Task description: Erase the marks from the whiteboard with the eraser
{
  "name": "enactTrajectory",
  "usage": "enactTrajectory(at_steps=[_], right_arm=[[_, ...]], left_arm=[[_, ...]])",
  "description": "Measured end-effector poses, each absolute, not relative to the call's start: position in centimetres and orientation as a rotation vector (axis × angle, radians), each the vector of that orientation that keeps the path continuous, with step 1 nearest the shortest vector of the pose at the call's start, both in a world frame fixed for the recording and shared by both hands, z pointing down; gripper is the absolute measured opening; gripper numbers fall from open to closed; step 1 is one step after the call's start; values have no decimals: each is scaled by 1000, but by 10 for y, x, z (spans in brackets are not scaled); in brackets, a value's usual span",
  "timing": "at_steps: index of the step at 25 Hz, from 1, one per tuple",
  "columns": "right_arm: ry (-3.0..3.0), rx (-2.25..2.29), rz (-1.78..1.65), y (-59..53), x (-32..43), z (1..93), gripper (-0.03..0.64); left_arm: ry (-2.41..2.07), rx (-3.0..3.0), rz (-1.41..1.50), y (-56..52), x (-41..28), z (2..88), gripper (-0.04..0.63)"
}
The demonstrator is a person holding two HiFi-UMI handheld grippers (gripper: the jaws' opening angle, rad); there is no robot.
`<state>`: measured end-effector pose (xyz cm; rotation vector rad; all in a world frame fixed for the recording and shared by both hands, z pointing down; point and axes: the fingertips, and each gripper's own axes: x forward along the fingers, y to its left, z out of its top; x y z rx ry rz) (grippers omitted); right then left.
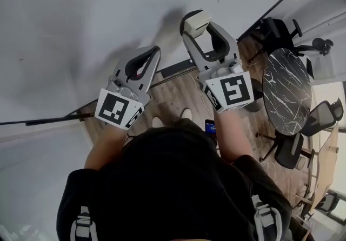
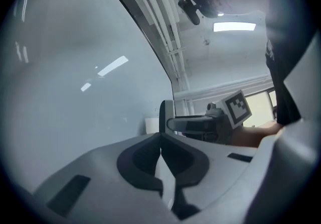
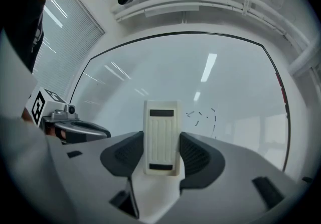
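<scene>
One large whiteboard (image 1: 81, 18) fills the upper left of the head view. Below it is the person's dark top (image 1: 178, 180), and at the right a round marble table (image 1: 286, 91) stands on the wooden floor (image 1: 173, 94) with a black chair (image 1: 281, 26) near it.

The right gripper (image 1: 201, 25) is raised toward the board and its two fingers are clamped on the eraser (image 3: 162, 137). The cream eraser stands upright between the dark pads, its ribbed back faces the camera, and its upper end reaches past the fingertips. Whether it touches the board I cannot tell.

The left gripper (image 1: 151, 53) is lower and further left, its fingers pressed together with nothing between them.

The small dark marks (image 3: 203, 116) lie just to the right of the eraser's top, apart from it.
</scene>
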<state>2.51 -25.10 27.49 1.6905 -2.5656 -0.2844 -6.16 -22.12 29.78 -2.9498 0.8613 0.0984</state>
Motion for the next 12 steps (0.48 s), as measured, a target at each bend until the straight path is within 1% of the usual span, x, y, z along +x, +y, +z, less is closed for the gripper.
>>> enactTrajectory(at_steps=[12], right_arm=[[-2636,1681,-563,-281,15,234,224]], left_arm=[[1028,-2860,90,-237,-58,287,5]])
